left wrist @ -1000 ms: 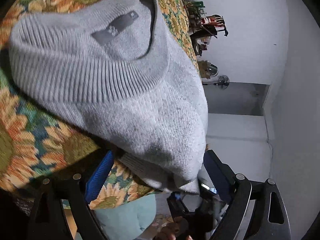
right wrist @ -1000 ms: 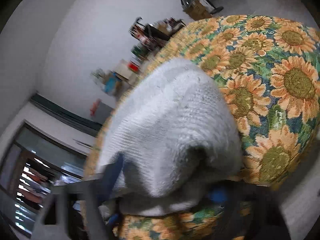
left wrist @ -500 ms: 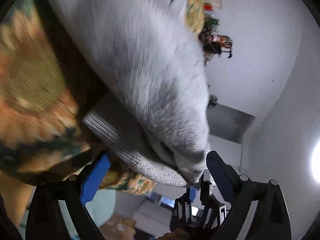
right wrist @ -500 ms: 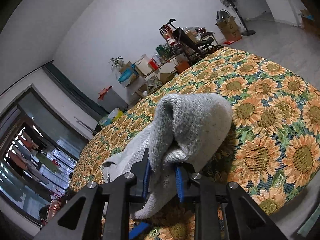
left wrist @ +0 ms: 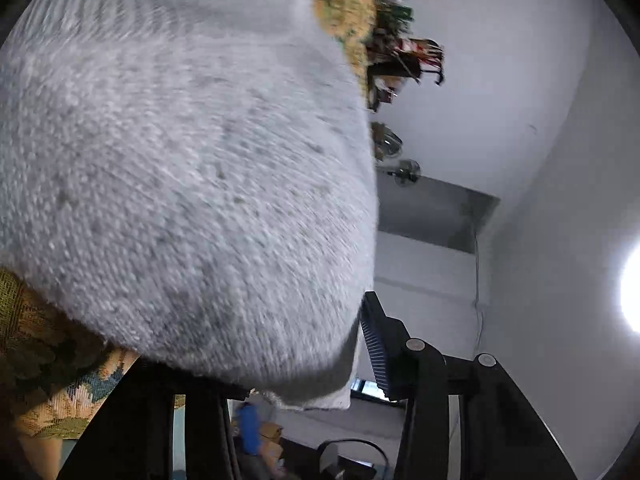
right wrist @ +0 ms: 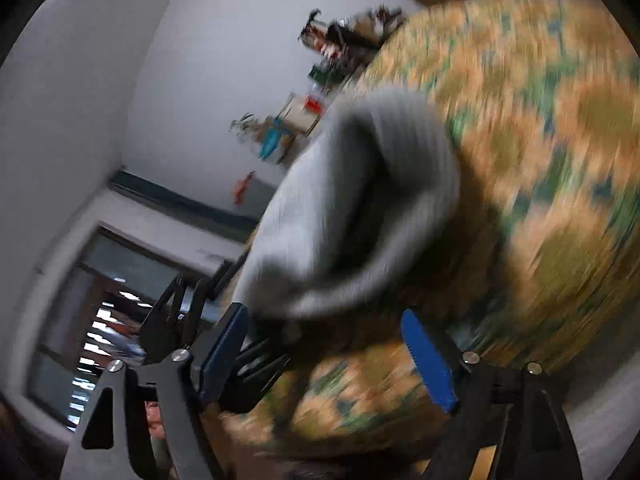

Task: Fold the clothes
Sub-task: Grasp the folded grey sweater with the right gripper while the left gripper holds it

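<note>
A grey knit sweater (left wrist: 180, 160) lies bunched on a sunflower-patterned cover (left wrist: 40, 360) and bulges over my left gripper (left wrist: 292, 332). Its jaws stand close in on a thick fold; the blue right pad (left wrist: 374, 348) presses the cloth and the left pad is hidden under it. In the right wrist view, which is blurred, the sweater (right wrist: 360, 200) shows a ribbed opening. My right gripper (right wrist: 324, 316) is open with nothing between its blue pads (right wrist: 428, 364), just short of that ribbed edge. The left gripper's black frame (right wrist: 168, 320) shows at the sweater's lower left.
The sunflower cover (right wrist: 540, 160) spreads to the right and drops off at its near edge. Cluttered shelves (left wrist: 400, 60) and a standing fan (left wrist: 406, 170) line the far white wall. A window (right wrist: 112, 320) is at the left, and a bright lamp (left wrist: 632, 292) at the right.
My right gripper, shut on the sweater half a second ago, has opened and let it go. The left gripper's jaws have drawn in on the fold, and the sweater now fills its view.
</note>
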`<move>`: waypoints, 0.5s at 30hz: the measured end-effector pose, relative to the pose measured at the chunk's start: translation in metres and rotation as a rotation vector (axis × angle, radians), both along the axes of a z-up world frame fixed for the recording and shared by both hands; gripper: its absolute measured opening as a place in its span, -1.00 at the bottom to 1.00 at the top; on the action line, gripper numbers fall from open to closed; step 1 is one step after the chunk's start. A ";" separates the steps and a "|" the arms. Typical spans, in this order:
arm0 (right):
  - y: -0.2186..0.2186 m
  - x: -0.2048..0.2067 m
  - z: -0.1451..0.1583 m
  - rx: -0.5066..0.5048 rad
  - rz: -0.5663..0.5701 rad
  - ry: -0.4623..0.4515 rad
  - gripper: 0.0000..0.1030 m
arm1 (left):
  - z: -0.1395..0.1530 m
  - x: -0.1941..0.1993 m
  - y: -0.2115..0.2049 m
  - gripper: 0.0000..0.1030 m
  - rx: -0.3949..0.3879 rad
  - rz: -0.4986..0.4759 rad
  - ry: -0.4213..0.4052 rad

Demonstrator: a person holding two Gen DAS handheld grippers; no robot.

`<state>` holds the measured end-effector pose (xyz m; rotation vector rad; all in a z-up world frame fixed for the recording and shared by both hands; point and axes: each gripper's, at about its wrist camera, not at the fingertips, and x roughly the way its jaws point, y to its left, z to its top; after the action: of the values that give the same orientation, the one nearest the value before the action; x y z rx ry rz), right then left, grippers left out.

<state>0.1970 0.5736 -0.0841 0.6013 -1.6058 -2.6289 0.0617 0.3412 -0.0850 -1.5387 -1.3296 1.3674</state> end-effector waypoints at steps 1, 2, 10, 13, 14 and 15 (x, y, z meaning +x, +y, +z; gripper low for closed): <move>-0.002 0.003 -0.006 -0.034 0.003 0.019 0.64 | 0.003 0.002 0.001 -0.14 0.001 -0.006 0.017; -0.004 0.005 -0.012 -0.066 0.006 0.034 0.69 | 0.004 0.003 0.002 -0.14 0.005 -0.010 0.026; 0.003 -0.053 -0.016 -0.074 -0.012 -0.078 0.83 | 0.012 -0.023 0.029 -0.25 -0.010 -0.032 0.062; 0.010 -0.072 -0.008 -0.051 -0.030 -0.086 0.85 | 0.016 -0.025 0.020 -0.28 -0.018 -0.036 0.090; 0.012 -0.077 -0.005 -0.045 -0.035 -0.093 0.84 | 0.016 -0.029 0.011 -0.28 -0.018 -0.033 0.093; 0.014 -0.082 -0.004 -0.042 -0.042 -0.115 0.78 | 0.016 -0.032 0.002 -0.28 -0.017 -0.030 0.095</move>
<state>0.1154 0.5877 -0.0878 0.7374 -1.7183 -2.6274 0.0300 0.3429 -0.0693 -1.4801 -1.2353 1.4188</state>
